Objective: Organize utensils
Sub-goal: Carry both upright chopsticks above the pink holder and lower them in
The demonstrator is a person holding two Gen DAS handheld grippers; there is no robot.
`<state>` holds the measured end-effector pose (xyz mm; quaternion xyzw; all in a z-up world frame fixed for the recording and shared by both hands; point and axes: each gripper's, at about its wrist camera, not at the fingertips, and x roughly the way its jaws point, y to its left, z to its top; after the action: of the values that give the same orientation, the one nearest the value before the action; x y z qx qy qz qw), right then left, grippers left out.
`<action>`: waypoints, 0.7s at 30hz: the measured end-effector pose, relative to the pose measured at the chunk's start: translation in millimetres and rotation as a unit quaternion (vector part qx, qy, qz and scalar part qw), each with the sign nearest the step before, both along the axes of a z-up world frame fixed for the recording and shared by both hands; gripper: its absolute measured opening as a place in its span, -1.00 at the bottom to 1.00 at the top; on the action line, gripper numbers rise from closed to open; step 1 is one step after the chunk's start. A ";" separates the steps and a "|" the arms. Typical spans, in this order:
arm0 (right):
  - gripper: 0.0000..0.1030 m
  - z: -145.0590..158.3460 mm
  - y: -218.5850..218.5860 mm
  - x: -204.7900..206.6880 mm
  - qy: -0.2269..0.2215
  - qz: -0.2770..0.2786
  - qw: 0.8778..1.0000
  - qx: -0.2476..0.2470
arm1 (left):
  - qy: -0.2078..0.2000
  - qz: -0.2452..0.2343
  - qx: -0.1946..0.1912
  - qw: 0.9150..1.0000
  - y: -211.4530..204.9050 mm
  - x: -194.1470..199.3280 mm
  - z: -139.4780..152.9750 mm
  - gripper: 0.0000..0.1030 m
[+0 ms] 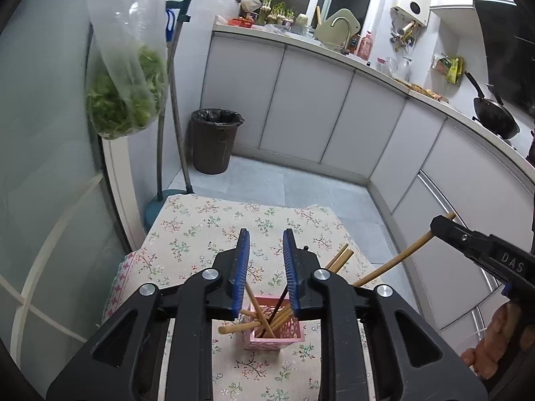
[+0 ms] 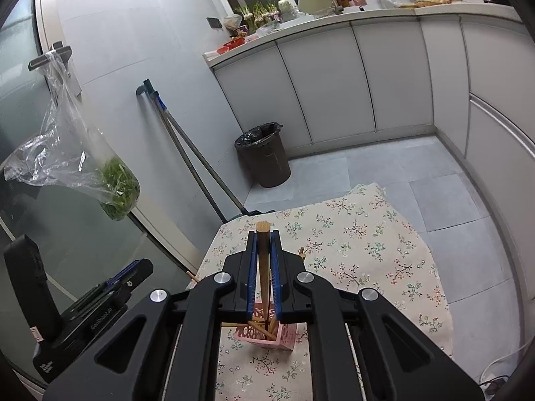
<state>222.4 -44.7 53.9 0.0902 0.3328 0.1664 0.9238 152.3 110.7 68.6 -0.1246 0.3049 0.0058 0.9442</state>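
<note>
The pink holder [image 1: 276, 329] is a square box with lace-like cut-out walls, standing on a floral tablecloth [image 1: 207, 227] at about 6 o'clock in both views. Several smooth, round wooden chopsticks [image 1: 267, 322] lean inside it at crossed angles, with one dark stick among them. In the left wrist view more chopsticks [image 1: 339, 259] lie flat on the cloth at 4 o'clock from the left gripper [image 1: 266, 244], whose ribbed blue pads stand apart with nothing between them. The right gripper [image 2: 263, 244] is clamped on a single wooden chopstick [image 2: 263, 260], its blunt round end poking past the fingertips and its lower end reaching down to the holder.

Only the left view shows that stick side-on, a long, slightly bowed rod running from the right gripper [image 1: 444, 230] at 3 o'clock down toward the holder. Only the right view shows the cloth's far and right-hand edges with bare grey floor tiles [image 2: 434, 193] beyond
</note>
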 end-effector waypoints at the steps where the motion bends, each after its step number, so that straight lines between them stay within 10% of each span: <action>1: -0.85 -1.2 3.1 0.3 0.002 0.002 1.000 -0.003 | -0.001 0.001 -0.001 1.000 0.3 -0.1 0.5 -0.58; 21: -0.71 -36.2 43.9 8.2 0.025 0.035 0.998 -0.036 | 0.004 0.005 -0.006 1.000 6.6 -4.3 5.1 -0.55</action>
<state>230.5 -0.8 17.7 0.0497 0.3648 0.1840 0.9114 148.0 117.3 73.7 -0.1316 0.3085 0.0092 0.9420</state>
